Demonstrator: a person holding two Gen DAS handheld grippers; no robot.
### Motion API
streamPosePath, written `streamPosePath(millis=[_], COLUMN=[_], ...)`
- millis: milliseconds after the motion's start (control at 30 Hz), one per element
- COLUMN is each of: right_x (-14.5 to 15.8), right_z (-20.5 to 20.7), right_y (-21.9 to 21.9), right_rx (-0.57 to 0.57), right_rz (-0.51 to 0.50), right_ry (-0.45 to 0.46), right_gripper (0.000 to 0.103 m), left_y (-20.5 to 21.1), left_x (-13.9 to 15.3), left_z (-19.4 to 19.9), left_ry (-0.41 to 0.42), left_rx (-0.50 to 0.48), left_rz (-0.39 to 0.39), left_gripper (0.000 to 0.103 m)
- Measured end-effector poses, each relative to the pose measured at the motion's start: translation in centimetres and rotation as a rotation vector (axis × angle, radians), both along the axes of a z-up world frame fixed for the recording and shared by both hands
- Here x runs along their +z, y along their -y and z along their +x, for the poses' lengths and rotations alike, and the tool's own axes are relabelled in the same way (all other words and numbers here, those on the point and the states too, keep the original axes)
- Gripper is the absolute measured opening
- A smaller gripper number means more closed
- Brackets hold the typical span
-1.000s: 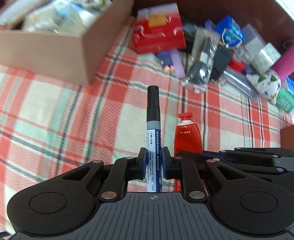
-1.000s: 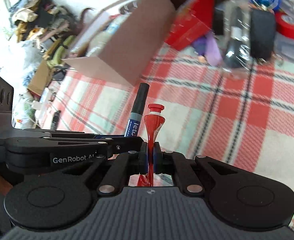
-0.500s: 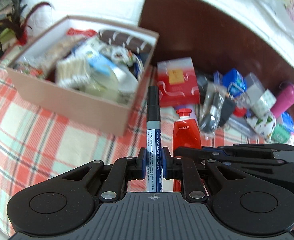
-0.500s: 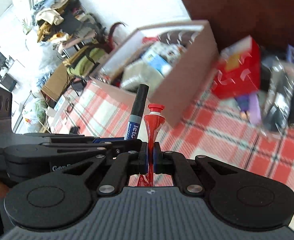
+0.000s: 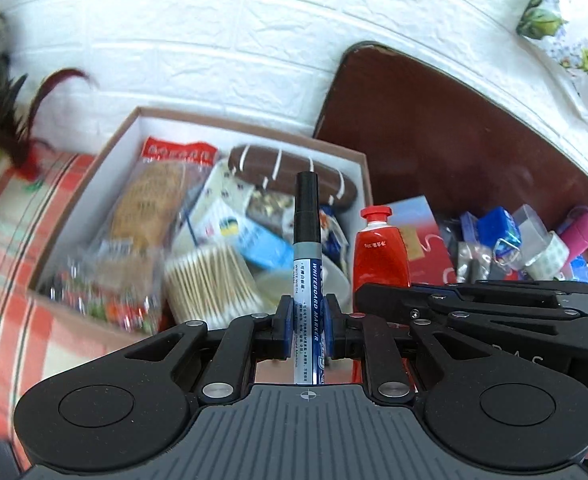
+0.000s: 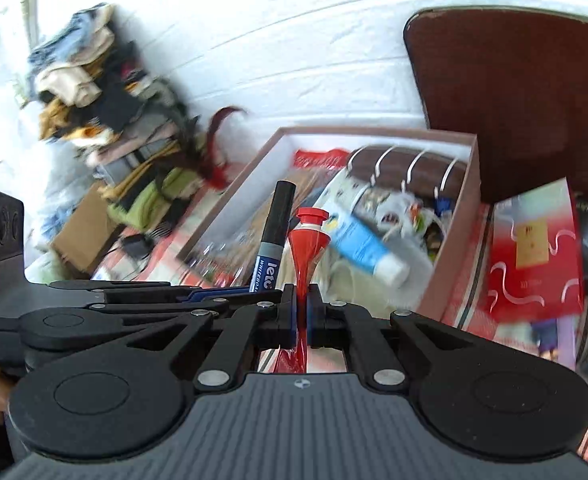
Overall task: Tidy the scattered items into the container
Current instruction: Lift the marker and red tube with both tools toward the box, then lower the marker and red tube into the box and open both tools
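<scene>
Left gripper: its fingers were clamped on a whiteboard marker, held upright, black cap uppermost, blue-and-white printed barrel between the pads.

Right gripper: its fingers were pinched narrow on the flattened lower part of a red tube with a red screw cap, cap uppermost.

Position of both items: carried side by side in the air, near the front edge of the cardboard box; whether they were fully over the opening could not be told.

Cardboard box: brown outside, white inside, open-topped, standing on the red plaid cloth of the tabletop and crowded with a pack of cotton swabs, a brown white-striped case, a snack packet and a blue-and-white tube.

Items outside the box: a red gift box, a pink bottle and small packets lay in a heap to the right of the box.

Risk 1: the grippers ran almost touching, so opening one might knock the other.

Risk 2: the box was heaped; a marker let go on the swabs could roll or bounce out over the wall.

Risk 3: the soft tube, squeezed thin at the pinch, might slip or cling on release.
</scene>
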State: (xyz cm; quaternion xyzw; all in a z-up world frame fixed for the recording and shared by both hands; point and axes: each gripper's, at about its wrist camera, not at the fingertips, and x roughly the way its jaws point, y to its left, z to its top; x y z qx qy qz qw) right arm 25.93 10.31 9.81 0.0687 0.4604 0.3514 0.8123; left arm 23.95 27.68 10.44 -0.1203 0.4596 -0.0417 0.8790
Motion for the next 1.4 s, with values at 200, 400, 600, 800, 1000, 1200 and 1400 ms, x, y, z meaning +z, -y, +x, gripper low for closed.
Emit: streamPosePath(millis=[200, 400, 600, 800, 1000, 1200, 1400], right_x=[-0.7, -2.0, -3.2, -3.8, -4.4, -4.3, -4.3], right_z=[2.8, 4.6, 5.7, 6.1, 5.3, 4.3, 3.4], right_y=[-2.1, -3.0, -3.3, -2.1, -1.9, -3.0, -4.2], right_rx=[-0.071, -0.111, -0.129, -0.158, -0.133, -0.039, 0.031], right_rz=[-0.095, -0.178, -0.231, -0.269, -0.282, -0.294, -0.28], right_ry=[0.023, 0.024, 0.024, 0.025, 0.028, 0.035, -0.009], right_gripper=[0.006, 0.006, 0.008, 0.047, 0.047, 0.029, 0.028], left_y=[-1.7, -1.8, -2.1, -4.3, -4.6, -4.7, -5.0], left_x=[-1.3, -3.1, -4.2, -4.9, -5.6, -5.3, -4.6], left_z=[4.3, 6.9, 8.0, 7.8, 6.9, 6.0, 4.8], left_ry=[-0.02, -0.055, -0.072, -0.074, -0.092, -0.083, -0.069], left_rx=[-0.076, -0.109, -0.082, 0.011, 0.03, 0.044, 0.054], left_rz=[-0.017, -0.035, -0.023, -0.061, -0.057, -0.074, -0.077], left_gripper=[0.011, 0.011, 0.05, 0.083, 0.083, 0.084, 0.085])
